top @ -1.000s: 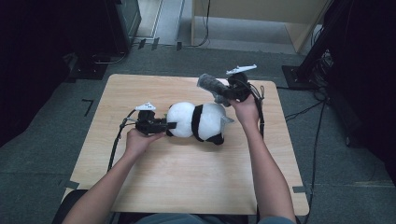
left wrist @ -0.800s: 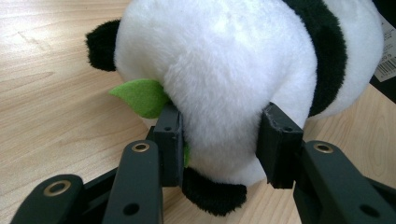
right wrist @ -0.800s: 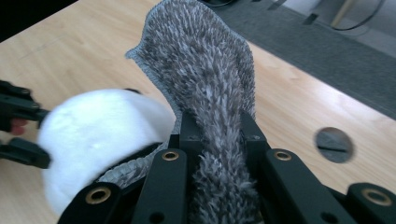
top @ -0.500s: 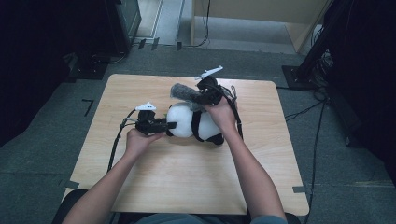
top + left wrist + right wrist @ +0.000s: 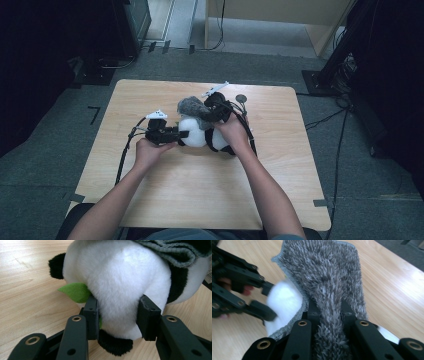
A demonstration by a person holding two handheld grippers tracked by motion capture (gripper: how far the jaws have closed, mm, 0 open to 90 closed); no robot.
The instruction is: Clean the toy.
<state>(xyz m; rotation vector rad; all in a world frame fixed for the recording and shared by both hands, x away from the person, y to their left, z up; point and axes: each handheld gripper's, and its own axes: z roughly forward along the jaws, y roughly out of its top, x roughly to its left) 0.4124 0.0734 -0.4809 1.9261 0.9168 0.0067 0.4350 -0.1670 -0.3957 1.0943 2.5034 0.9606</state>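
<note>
Tongs on my left (image 5: 181, 135) squeeze the white end of the toy panda (image 5: 120, 290), which lies long-ways across the middle of the worktop (image 5: 165, 195). Next, going right, my right tongs (image 5: 327, 307) are shut tight on a fuzzy grey cloth (image 5: 324, 270). It hangs right over the panda's white end, so I think it goes down next.

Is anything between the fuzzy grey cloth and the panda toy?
Nothing visible. The right gripper pinches the grey cloth, which hangs right over the panda toy and already drapes on its top. The left gripper squeezes the panda from the other side.
</note>
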